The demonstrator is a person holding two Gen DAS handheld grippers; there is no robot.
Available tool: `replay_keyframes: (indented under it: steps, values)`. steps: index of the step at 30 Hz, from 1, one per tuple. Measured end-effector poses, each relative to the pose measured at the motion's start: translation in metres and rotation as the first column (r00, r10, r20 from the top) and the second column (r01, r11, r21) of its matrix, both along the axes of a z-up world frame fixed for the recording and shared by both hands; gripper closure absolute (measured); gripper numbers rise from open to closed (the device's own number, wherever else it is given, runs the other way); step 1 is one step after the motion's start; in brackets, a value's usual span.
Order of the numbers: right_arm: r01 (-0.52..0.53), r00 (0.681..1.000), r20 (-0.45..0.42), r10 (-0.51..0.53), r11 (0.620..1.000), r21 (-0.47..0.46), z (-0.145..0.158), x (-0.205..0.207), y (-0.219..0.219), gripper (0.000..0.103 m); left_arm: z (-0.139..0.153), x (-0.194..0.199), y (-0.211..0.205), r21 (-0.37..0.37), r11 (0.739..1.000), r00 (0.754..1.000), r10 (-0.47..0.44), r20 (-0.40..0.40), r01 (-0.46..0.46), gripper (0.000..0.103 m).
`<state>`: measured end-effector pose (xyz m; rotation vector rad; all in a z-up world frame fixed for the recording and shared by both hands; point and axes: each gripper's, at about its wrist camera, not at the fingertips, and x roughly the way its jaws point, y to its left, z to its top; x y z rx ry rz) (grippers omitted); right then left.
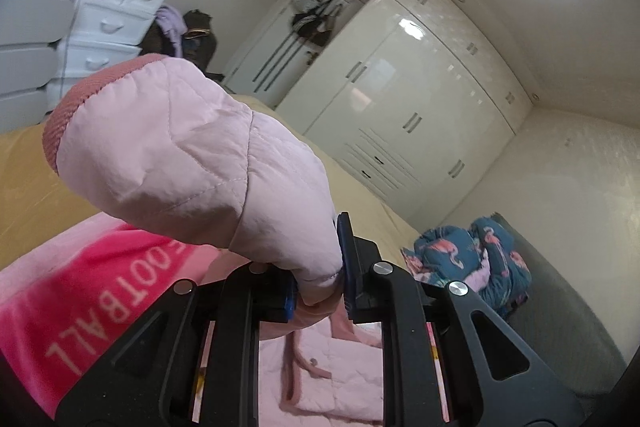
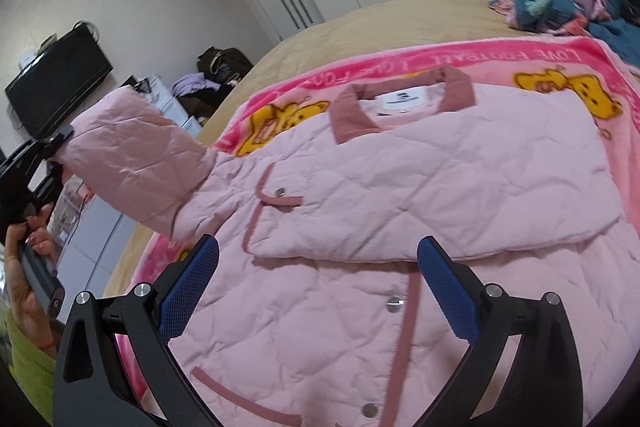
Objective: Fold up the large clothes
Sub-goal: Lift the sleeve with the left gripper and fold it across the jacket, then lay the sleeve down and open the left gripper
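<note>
Mid-fold, our left gripper (image 1: pixel 318 281) clamps the jacket (image 2: pixel 400 187) sleeve (image 1: pixel 192 147); right gripper (image 2: pixel 318 271) gapes empty. Best laid straight across the chest, cuff flat.

Black handheld grippers with blue textured pads

The right gripper (image 2: pixel 318 259) has 2 black angular arms with triangular cut-outs, silver round bolts and blue mesh-textured pads (image 2: pixel 188 287). The left gripper (image 1: pixel 318 279) is built alike. The person's hand (image 2: pixel 28 267) shows a yellow-green sleeve (image 2: pixel 28 367) and a thin red wristband (image 2: pixel 46 345).
</note>
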<state>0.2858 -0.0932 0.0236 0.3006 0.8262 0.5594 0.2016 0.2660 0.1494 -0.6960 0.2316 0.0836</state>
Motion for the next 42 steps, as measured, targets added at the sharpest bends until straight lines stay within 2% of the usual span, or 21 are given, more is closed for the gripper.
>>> replay_keyframes:
  steps: [7, 10, 12, 19, 25, 27, 31, 36, 38, 41, 42]
  values:
    - [0.052, 0.998, -0.019, -0.052, 0.999, 0.01, -0.007, 0.001, -0.028, 0.004, 0.016, 0.01, -0.047, 0.11, 0.986, 0.99, -0.13, 0.052, 0.124, 0.093]
    - [0.08, 0.997, -0.025, -0.079, 0.997, 0.014, -0.01, 0.002, -0.042, 0.004, 0.018, 0.019, -0.073, 0.134, 0.969, 0.975, -0.217, 0.055, 0.208, 0.093]
    - [0.098, 0.995, -0.029, -0.097, 0.995, 0.014, -0.012, 0.003, -0.052, 0.004, 0.017, 0.025, -0.088, 0.175, 0.951, 0.964, -0.264, 0.041, 0.253, 0.093]
    - [0.18, 0.983, -0.041, -0.18, 0.984, 0.005, -0.018, 0.005, -0.093, 0.004, -0.007, 0.042, -0.146, 0.271, 0.867, 0.905, -0.422, -0.044, 0.418, 0.093]
    - [0.243, 0.967, -0.073, -0.242, 0.97, -0.003, -0.031, 0.004, -0.126, 0.004, -0.034, 0.05, -0.198, 0.341, 0.777, 0.844, -0.521, -0.126, 0.53, 0.093]
    - [0.268, 0.96, -0.084, -0.267, 0.963, 0.001, -0.035, 0.004, -0.138, 0.004, -0.042, 0.054, -0.208, 0.349, 0.756, 0.829, -0.538, -0.152, 0.555, 0.093]
    - [0.32, 0.943, -0.104, -0.317, 0.947, 0.013, -0.043, 0.002, -0.16, 0.004, -0.071, 0.067, -0.23, 0.327, 0.71, 0.781, -0.578, -0.235, 0.624, 0.093]
    - [0.353, 0.928, -0.136, -0.346, 0.935, 0.034, -0.053, 0.001, -0.174, 0.004, -0.108, 0.077, -0.252, 0.318, 0.669, 0.74, -0.582, -0.338, 0.672, 0.093]
    - [0.366, 0.923, -0.144, -0.357, 0.93, 0.042, -0.055, 0.001, -0.178, 0.004, -0.122, 0.078, -0.267, 0.368, 0.633, 0.731, -0.559, -0.391, 0.681, 0.093]
    - [0.377, 0.918, -0.154, -0.365, 0.925, 0.054, -0.057, 0.001, -0.183, 0.004, -0.137, 0.073, -0.289, 0.47, 0.551, 0.724, -0.518, -0.456, 0.69, 0.093]
    - [0.38, 0.917, -0.157, -0.367, 0.923, 0.058, -0.057, 0.001, -0.183, 0.004, -0.142, 0.072, -0.294, 0.48, 0.536, 0.72, -0.512, -0.469, 0.694, 0.092]
